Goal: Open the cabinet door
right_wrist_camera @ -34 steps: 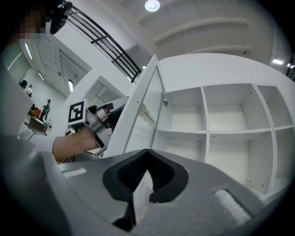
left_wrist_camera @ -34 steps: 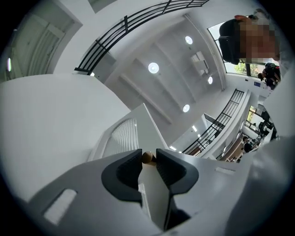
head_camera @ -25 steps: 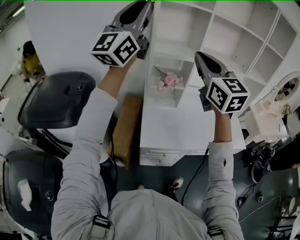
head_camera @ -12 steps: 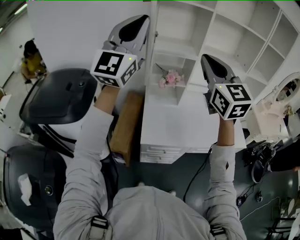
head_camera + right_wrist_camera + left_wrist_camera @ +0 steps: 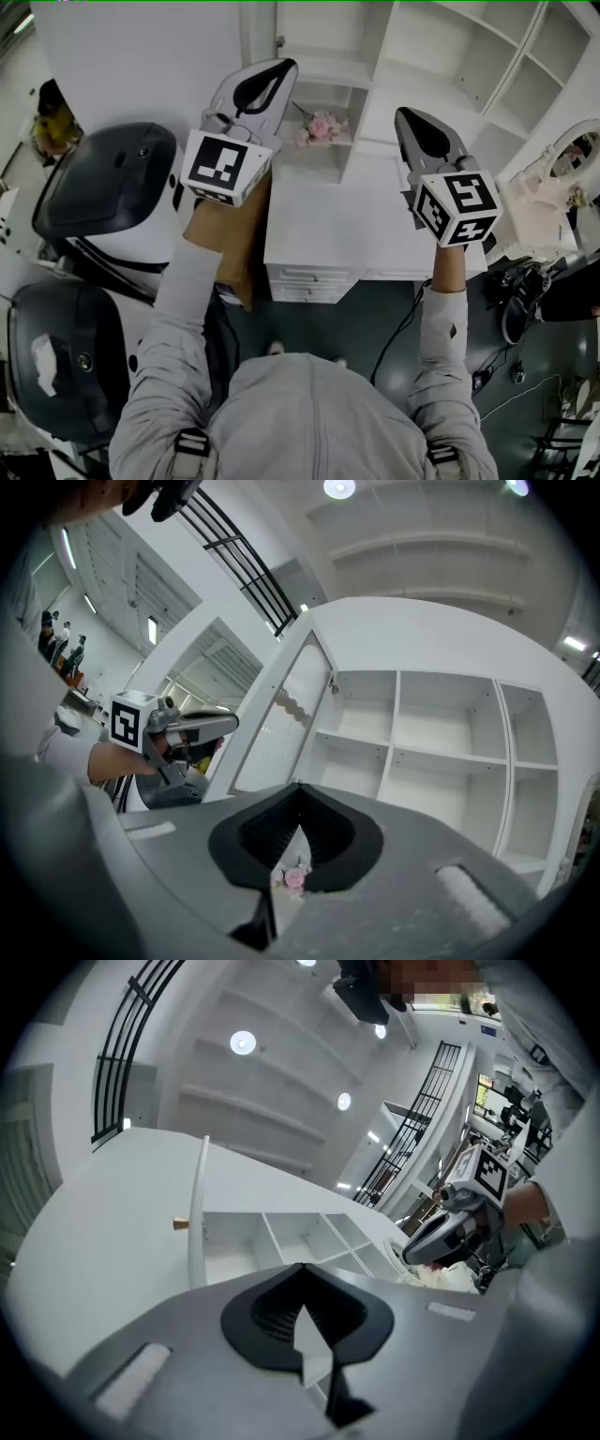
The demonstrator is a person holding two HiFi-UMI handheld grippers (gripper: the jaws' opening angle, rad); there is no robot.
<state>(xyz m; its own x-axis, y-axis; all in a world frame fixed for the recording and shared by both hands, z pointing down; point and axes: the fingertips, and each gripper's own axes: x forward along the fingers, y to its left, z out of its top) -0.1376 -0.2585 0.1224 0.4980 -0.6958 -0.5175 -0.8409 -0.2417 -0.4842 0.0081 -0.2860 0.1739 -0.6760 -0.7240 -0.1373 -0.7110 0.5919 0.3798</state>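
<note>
Left tool [image 5: 302, 1269] just eased slightly apart, near-closed, empty | right tool [image 5: 298, 786] closed, empty | cabinet door [image 5: 198, 1211]: we judge light, rigid; grip its knob [image 5: 179, 1223].

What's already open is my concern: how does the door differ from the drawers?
The door is swung open, off the shelves; the drawers are shut. The door stands upright, high beside the shelves; the drawers lie low, under the counter. Both are white.
</note>
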